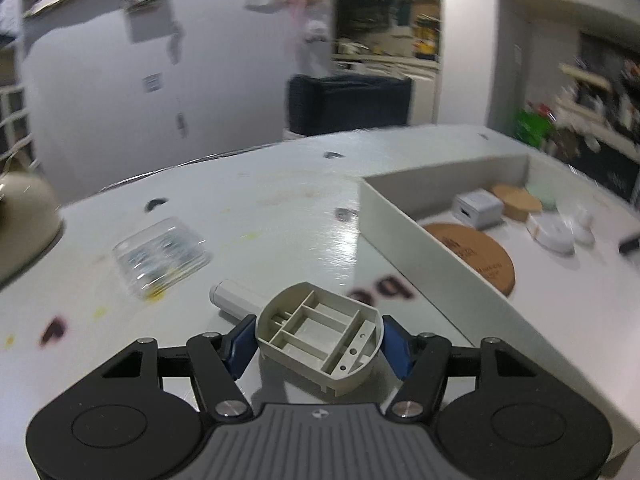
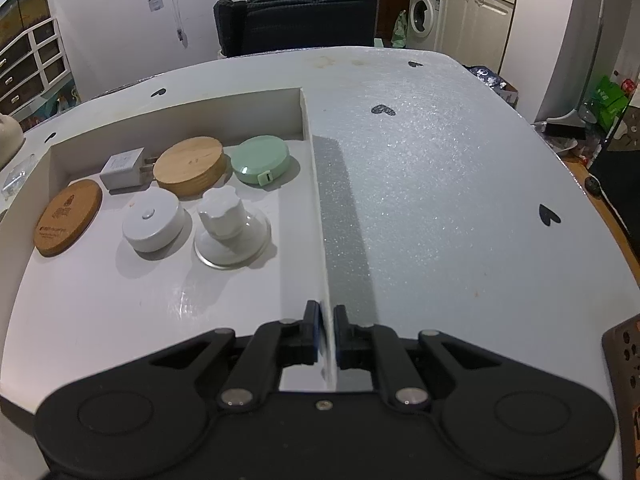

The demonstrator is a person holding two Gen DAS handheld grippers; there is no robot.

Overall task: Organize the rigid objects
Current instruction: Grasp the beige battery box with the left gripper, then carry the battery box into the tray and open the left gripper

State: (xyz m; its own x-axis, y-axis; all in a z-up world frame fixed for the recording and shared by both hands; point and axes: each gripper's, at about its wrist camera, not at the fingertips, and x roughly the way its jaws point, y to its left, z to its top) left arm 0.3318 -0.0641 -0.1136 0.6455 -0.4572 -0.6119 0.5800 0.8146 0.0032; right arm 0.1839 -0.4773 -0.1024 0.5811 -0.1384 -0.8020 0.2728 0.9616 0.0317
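Observation:
My left gripper point(image 1: 318, 338) is shut on a grey ribbed plastic part point(image 1: 320, 340) and holds it above the white table, left of the white box point(image 1: 404, 236). My right gripper point(image 2: 327, 334) is shut on the box's right wall point(image 2: 320, 216). Inside the box lie a cork coaster point(image 2: 67, 217), a white charger point(image 2: 122, 168), a wooden disc point(image 2: 190, 166), a green tape measure point(image 2: 262, 159), a white round puck point(image 2: 152, 222) and a white knob on a clear suction base point(image 2: 228, 224).
A clear plastic case point(image 1: 162, 258) and a white cylinder point(image 1: 236, 296) lie on the table point(image 1: 260, 208) left of the box. A beige rounded object point(image 1: 24, 216) sits at the far left. A dark chair point(image 2: 296, 16) stands behind the table.

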